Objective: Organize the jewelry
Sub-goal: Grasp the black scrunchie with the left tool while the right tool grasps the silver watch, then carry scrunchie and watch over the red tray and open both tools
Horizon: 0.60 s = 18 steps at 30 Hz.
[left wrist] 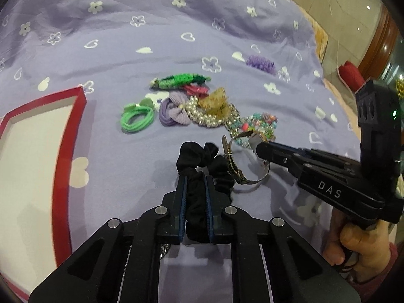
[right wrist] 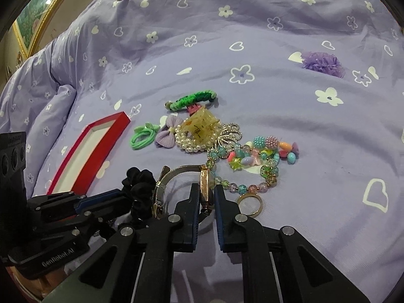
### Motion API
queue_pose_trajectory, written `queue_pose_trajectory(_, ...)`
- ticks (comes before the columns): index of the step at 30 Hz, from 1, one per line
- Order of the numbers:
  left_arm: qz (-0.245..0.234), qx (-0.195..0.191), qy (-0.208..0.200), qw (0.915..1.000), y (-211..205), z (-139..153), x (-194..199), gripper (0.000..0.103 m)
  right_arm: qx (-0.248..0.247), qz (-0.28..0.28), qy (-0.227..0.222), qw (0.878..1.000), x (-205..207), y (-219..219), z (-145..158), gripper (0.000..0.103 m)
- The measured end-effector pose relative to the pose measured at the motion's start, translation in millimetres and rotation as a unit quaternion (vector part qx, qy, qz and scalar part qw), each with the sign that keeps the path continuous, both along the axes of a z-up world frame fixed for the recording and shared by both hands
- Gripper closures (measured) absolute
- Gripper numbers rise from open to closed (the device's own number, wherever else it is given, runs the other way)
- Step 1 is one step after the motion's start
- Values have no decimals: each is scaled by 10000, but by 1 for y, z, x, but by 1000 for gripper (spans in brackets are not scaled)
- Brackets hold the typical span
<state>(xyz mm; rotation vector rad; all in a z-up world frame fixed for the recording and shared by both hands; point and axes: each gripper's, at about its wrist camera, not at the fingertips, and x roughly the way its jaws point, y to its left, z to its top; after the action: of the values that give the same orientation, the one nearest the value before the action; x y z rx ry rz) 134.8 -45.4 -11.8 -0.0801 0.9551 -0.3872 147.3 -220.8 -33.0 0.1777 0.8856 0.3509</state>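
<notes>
Now our left tongs (left wrist: 196, 189) grip the black scrunchie (left wrist: 202, 159) and right tongs (right wrist: 205, 197) clamp the watch (right wrist: 204, 185) on the bed; we should lift slowly, apart, toward the red box (left wrist: 68, 136).

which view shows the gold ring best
The right wrist view. The gold ring lies in plain sight on the purple bedspread, just right of the right gripper, which is shut on the watch. In the left wrist view I cannot make out the ring at all.

Dim indoor light, soft shadows, fisheye-bent dark edges, centre sharp.
</notes>
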Motion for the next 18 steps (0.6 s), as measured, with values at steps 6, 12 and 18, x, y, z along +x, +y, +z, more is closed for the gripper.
queue_pose_trajectory(6,145,-210,-174,9995,14,19,-10,92,112,-27,-155,9998,-7,1,17,93)
queue_pose_trajectory(12,371,-274,-336,9984,38,33,-23,92,139,160,-308,9993,-12,17,34,93)
queue_pose_trajectory(18,790,-254,-410,9957,80,38,-32,92,231,459,-326,9981,-15,50,40,93)
